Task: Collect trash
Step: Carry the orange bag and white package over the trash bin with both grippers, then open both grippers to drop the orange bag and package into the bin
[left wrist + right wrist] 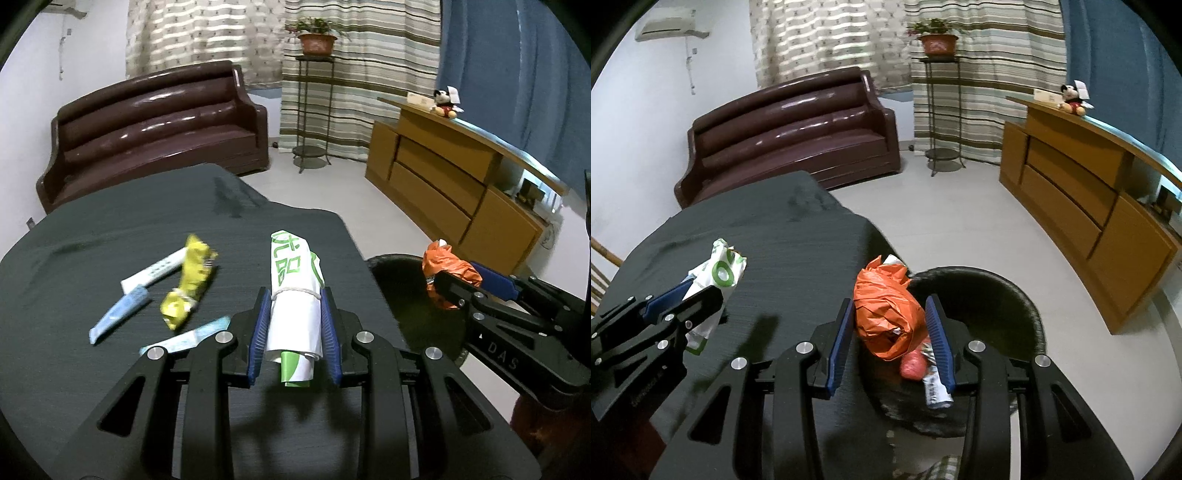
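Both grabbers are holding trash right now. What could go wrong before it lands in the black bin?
1. The right gripper holds the crumpled orange bag near the black bin's rim; released too early, it may land on the dark table.
2. The left gripper grips the rolled white-and-green bag at one end, so it could slip.
3. The grippers are close and might bump.

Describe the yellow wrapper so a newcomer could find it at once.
Start at the dark table in front of the brown sofa. Left of the left hand-held gripper lies the crumpled yellow wrapper, the only yellow piece among white and blue packets.
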The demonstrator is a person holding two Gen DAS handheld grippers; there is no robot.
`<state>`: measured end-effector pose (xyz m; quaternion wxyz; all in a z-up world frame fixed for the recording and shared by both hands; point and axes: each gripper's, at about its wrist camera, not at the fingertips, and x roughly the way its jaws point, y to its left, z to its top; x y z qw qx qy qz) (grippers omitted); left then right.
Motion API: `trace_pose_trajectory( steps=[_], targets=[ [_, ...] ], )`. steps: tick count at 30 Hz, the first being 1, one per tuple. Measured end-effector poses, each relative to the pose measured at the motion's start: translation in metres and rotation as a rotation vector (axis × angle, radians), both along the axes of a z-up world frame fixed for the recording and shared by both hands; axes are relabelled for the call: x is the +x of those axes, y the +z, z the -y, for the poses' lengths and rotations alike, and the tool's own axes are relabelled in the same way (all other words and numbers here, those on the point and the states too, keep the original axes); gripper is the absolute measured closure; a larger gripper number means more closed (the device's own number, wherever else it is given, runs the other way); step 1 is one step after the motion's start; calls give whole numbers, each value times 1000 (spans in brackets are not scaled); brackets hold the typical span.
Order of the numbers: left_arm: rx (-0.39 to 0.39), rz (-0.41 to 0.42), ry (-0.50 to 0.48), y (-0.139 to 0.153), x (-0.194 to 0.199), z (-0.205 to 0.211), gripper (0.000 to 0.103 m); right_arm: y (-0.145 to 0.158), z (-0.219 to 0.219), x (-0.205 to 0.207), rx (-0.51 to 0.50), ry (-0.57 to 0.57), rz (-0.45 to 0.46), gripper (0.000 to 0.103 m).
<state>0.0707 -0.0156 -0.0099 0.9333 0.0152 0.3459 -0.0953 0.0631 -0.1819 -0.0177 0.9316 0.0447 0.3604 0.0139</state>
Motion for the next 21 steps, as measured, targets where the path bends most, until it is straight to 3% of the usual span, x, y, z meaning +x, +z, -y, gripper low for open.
trace_pose_trajectory(
  steps=[21],
  targets=[
    [39,-15,-91,-19,14,71,76,-13,59,-2,23,-123,-13,63]
  ],
)
